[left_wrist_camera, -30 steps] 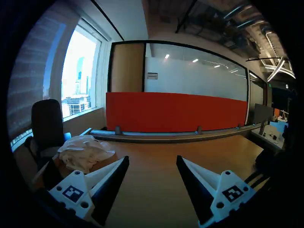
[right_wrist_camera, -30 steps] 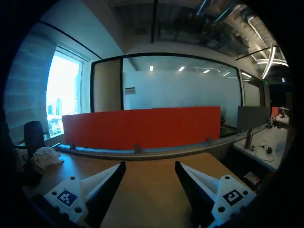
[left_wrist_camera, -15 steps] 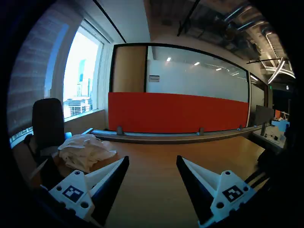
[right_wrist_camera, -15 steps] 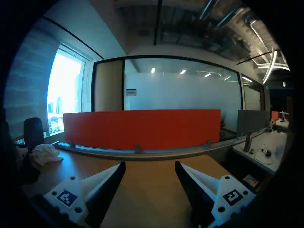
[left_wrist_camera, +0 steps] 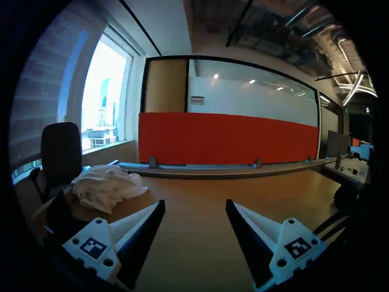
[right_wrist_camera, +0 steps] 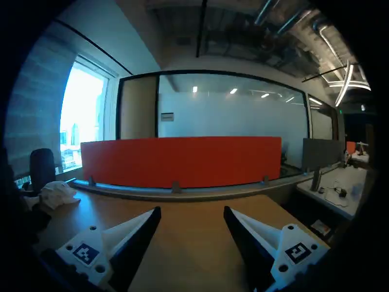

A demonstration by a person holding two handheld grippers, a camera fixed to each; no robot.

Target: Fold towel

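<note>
While my left gripper and right gripper hover with fingers apart, holding nothing, the towel lies crumpled by the tabletop's left edge; I cannot tell its long axis.

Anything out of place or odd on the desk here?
Only the towel: it lies crumpled in a heap on the desk beside the chair, not spread flat. The left tool and right tool are open, empty.
</note>
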